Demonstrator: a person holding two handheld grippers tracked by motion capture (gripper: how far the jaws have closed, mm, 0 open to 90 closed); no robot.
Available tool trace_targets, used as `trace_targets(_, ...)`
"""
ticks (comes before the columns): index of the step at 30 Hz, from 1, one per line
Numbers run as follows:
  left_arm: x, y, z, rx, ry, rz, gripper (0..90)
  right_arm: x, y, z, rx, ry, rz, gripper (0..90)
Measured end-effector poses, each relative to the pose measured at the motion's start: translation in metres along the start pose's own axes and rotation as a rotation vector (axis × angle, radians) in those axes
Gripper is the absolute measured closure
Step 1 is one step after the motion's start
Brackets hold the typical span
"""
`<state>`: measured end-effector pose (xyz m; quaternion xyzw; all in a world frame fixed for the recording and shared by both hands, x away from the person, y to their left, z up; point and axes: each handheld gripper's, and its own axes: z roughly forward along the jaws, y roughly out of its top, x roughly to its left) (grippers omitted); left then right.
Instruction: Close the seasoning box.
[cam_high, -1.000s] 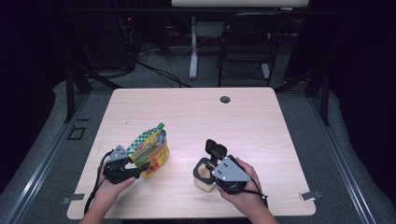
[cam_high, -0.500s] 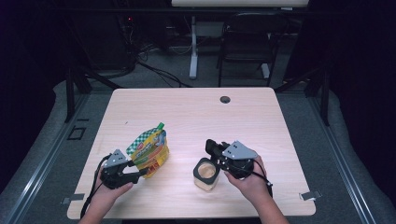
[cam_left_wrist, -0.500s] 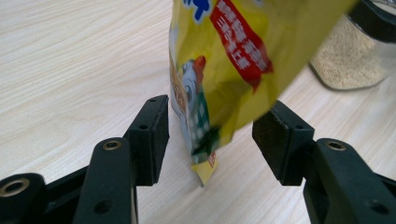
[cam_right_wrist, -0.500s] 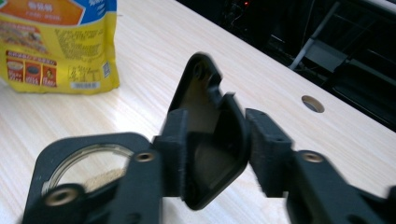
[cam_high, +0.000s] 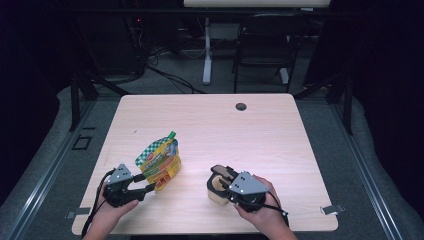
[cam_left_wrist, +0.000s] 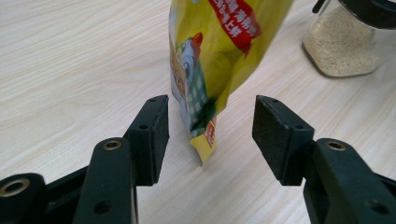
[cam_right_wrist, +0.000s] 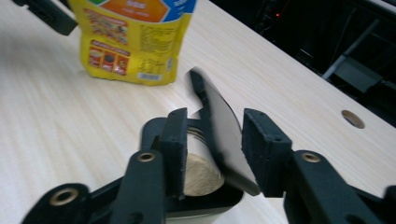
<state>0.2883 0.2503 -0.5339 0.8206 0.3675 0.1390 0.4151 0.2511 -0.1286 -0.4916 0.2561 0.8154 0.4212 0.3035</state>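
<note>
Yellow pouch stood upright on the desk between the left tongs' open jaws — untouched. Right tongs, jaws just opening, straddled the jar's raised flip lid — unpinched, nearer hand.

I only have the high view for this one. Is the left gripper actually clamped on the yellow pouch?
Observer: No. In the left gripper view the left gripper is open. The bottom corner of the yellow pouch sits between the pads and touches neither.
Operator: What is in the jar by the right hand?
Observer: The glass jar holds a pale, sandy powder.
Operator: Is its lid shut?
Observer: No. In the right gripper view the black flip lid is raised between the jaws of the right gripper, which have just been opening.
</note>
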Motion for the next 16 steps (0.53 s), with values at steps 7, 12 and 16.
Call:
trace_targets(7,0.000,-0.005,-0.004,-0.007,0.006,0.001,46.0,0.011,-0.005,-0.005,-0.006,0.084,0.050,48.6)
trace_targets(12,0.003,-0.008,-0.009,-0.026,0.021,-0.009,45.9,0.007,-0.012,-0.009,-0.005,0.053,0.068,47.8)
trace_targets(16,0.007,-0.010,-0.015,-0.043,0.024,-0.018,45.8,-0.005,-0.023,-0.011,-0.006,0.018,0.125,47.5)
